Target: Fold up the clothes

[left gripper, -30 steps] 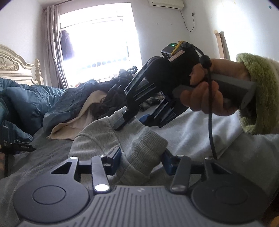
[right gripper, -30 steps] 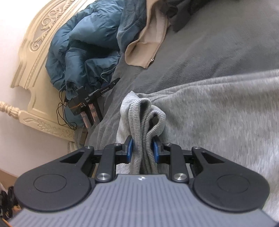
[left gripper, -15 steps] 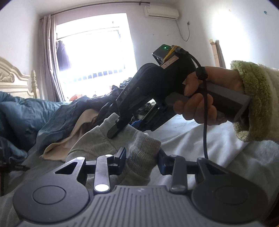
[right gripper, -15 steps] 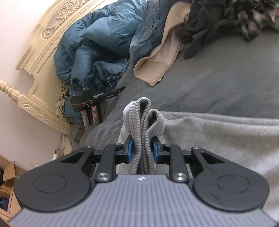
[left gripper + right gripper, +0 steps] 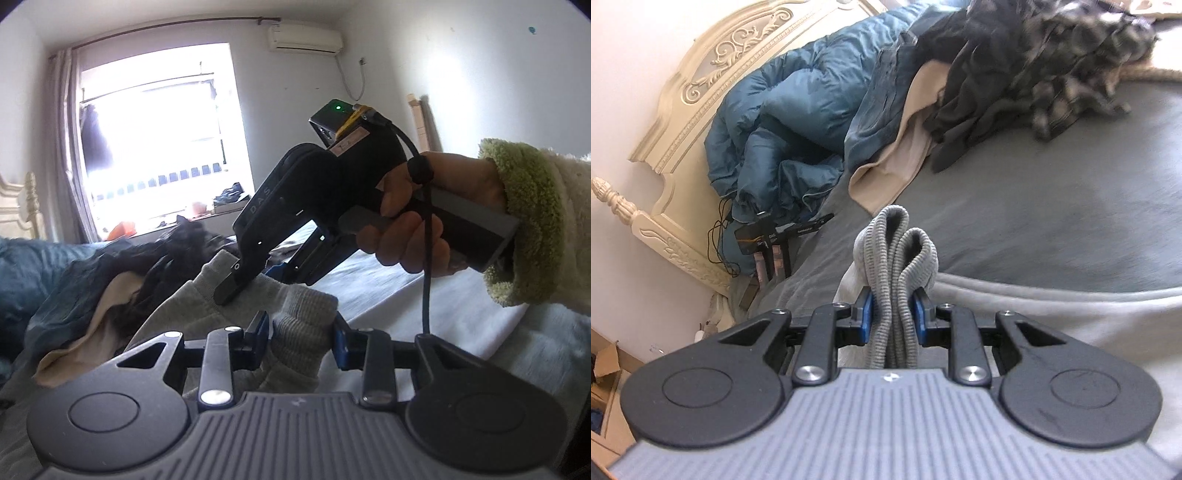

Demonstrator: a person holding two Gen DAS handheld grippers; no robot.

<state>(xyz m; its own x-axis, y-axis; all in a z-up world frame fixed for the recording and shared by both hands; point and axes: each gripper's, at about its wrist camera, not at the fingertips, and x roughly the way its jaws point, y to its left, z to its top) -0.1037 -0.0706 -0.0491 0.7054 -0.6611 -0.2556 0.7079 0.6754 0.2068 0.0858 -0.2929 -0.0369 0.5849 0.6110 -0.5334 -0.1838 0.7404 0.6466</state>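
Looking along the left gripper (image 5: 301, 338), you see a thick bunch of the grey sweater (image 5: 299, 328) sitting between its two blue pads. The jaws are part way in, with the ribbed grey cloth filling the gap and both pads pressing on it. The sweater is lifted up off the bed (image 5: 498, 332) here. Just past it, the right gripper (image 5: 255, 278) comes in from the right side, held in a hand (image 5: 410, 221) with a fuzzy green sleeve (image 5: 528, 221). Its dark tips bite on another part of the same grey sweater. A little green light shines on top of it. Behind are a bright window (image 5: 159, 140), a grey curtain (image 5: 70, 147) and a white air unit (image 5: 304, 37) high on the wall. A pile of clothes (image 5: 110, 280) lies on the left.

Looking along the right gripper (image 5: 892, 314), its jaws are narrow and squeeze a folded ribbed edge of the grey sweater (image 5: 897, 258). The edge stands up in two loops above the blue pads. The rest of the sweater spreads out low on the right, over the grey bed cover (image 5: 1052, 206). Farther back lie a blue puffy jacket (image 5: 783, 122), a tan piece of clothing (image 5: 897, 155) and dark clothes (image 5: 1027, 74). A cream carved headboard (image 5: 701, 85) stands on the left, with a small black stand (image 5: 775, 240) and wires beside it.
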